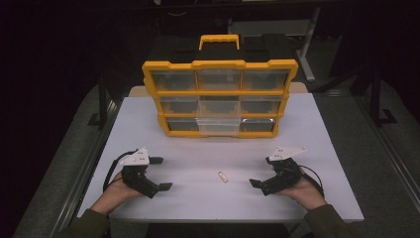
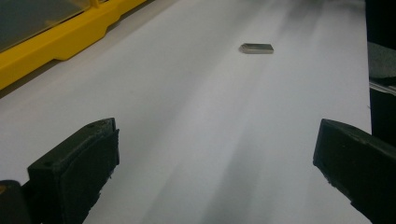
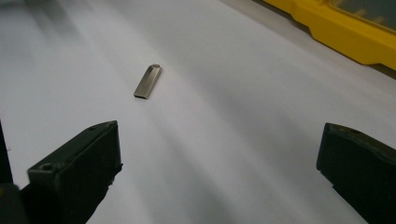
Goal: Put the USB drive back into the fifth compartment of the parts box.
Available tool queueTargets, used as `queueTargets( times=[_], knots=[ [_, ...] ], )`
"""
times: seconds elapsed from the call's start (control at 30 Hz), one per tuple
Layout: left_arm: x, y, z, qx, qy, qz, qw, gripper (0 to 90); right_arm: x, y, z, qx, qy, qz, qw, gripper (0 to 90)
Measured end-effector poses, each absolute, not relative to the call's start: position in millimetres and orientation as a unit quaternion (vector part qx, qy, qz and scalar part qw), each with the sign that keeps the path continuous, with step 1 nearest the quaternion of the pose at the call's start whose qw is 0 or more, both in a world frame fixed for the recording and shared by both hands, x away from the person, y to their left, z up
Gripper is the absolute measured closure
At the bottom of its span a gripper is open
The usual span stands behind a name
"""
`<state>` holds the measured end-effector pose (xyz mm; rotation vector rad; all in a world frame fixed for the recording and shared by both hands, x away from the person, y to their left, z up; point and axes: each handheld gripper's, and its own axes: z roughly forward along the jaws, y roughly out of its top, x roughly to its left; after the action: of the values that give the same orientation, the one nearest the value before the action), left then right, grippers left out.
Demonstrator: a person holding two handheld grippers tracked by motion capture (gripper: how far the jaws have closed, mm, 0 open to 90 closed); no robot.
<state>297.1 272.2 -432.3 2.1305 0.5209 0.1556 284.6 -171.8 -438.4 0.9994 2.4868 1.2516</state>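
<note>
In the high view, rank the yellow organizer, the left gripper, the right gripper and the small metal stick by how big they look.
1. Organizer, by far the largest.
2. Left gripper and right gripper: they look alike, so no ranking between them.
3. Metal stick, the smallest.

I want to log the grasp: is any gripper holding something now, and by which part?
Nothing is held. The left gripper and right gripper are open, and the small flat silver metal stick lies untouched on the white table.

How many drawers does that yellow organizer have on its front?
9, in three rows of three on the yellow organizer: top, middle and bottom. The bottom middle drawer sticks out toward the person; the others sit flush.
</note>
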Motion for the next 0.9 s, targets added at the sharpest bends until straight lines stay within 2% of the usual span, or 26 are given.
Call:
queueTargets(
  times=[0.9],
  knots=[
    [295.7,273.0,-431.2,0.862,0.210,0.064,0.458,0.0,298.6,-158.0,-428.2,0.333,0.841,0.419,0.076,0.0]
  ],
)
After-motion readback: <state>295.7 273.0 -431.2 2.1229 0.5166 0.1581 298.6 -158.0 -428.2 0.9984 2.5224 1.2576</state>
